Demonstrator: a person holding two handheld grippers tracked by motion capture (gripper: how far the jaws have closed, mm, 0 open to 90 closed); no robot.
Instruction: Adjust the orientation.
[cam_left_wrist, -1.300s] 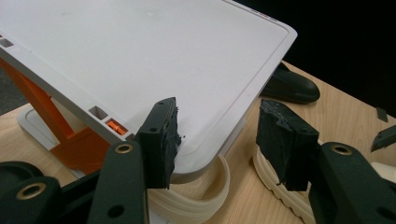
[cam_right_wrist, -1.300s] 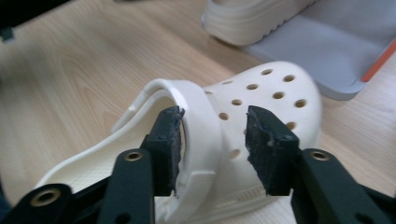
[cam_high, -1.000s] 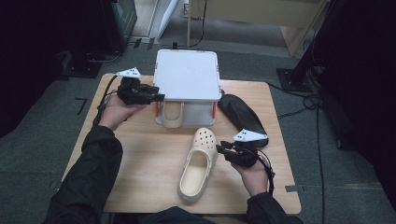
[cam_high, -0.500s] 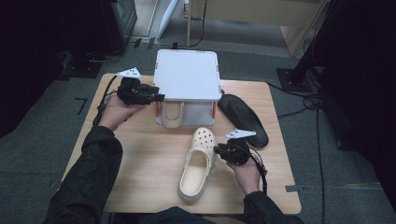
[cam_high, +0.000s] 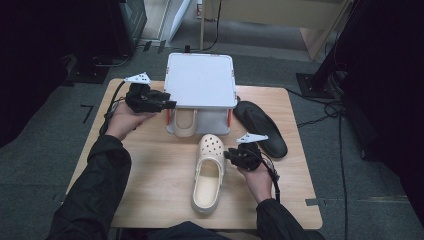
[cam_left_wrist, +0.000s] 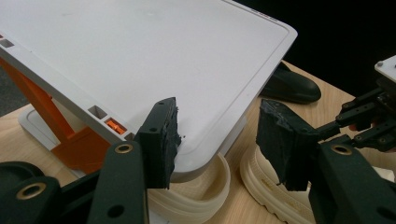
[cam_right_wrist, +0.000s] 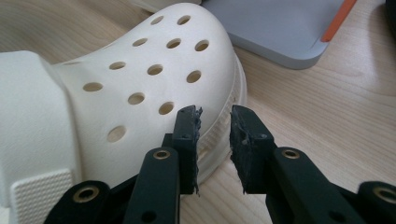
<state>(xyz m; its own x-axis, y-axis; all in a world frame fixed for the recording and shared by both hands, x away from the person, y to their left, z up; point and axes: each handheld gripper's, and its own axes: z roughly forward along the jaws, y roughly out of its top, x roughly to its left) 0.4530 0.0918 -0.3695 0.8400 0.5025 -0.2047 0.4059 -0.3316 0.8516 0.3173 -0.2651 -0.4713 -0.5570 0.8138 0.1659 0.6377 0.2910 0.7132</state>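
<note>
The right tool, jaws slightly apart, reaches the cream clog from three o'clock. The left tool, jaws apart, props the box lid. Next, clamp the clog's side.

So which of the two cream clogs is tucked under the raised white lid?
The far clog, the one by the left gripper: only its heel end pokes out beneath the lifted white lid. The other cream clog lies fully exposed on the table.

Cream clog with a pattern of round holes across its toe; a second cream clog beneath the white lid of a pale grey box with orange hinges. Black sole-shaped piece on the light wood-grain table. Both grippers black, each topped by a grey plate.
</note>
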